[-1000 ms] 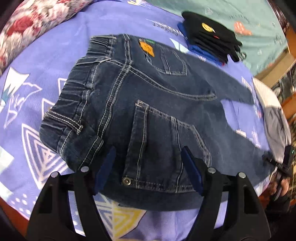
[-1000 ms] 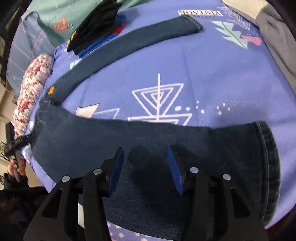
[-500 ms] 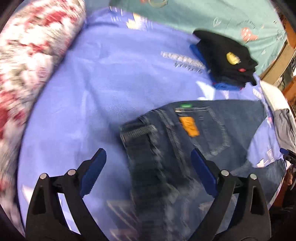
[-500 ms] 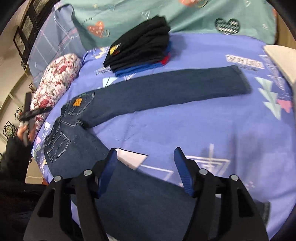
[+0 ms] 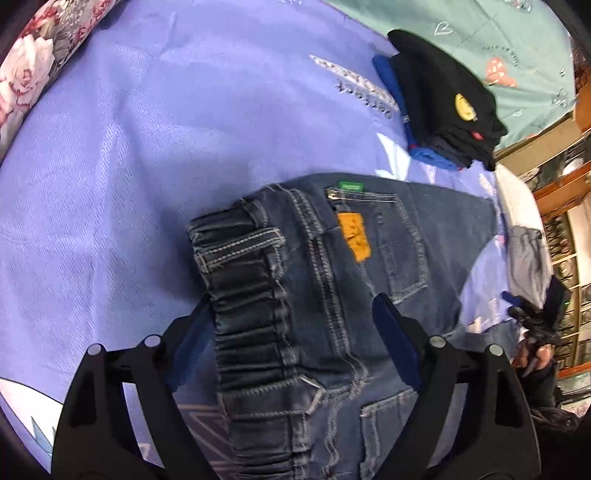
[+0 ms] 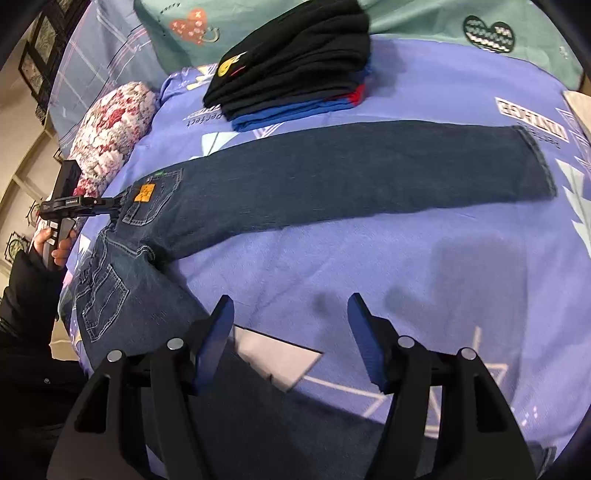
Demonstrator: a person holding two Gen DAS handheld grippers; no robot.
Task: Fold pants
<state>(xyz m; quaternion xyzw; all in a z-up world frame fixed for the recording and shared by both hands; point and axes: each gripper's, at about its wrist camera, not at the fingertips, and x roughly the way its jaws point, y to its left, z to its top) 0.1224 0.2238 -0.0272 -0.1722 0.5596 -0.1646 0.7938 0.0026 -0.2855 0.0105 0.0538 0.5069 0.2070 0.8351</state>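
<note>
Dark blue jeans (image 6: 332,177) lie back side up on a purple printed bedsheet (image 6: 424,266), legs spread apart; the far leg stretches right, the near leg runs under my right gripper. My left gripper (image 5: 291,332) is open, its jaws straddling the elastic waistband (image 5: 251,295) near the orange patch (image 5: 354,236). My right gripper (image 6: 291,332) is open and empty, above the sheet between the two legs. The left gripper also shows in the right wrist view (image 6: 114,206) at the waistband.
A stack of folded black and blue clothes (image 6: 295,62) sits at the back of the bed. A floral bolster pillow (image 6: 110,129) lies beyond the waistband. Grey and white clothes (image 5: 528,254) lie at the bed's right side. Green bedding (image 6: 443,22) lies behind.
My left gripper moved from the near back pocket up to the waistband. My right gripper lifted off the near leg and now looks over both legs.
</note>
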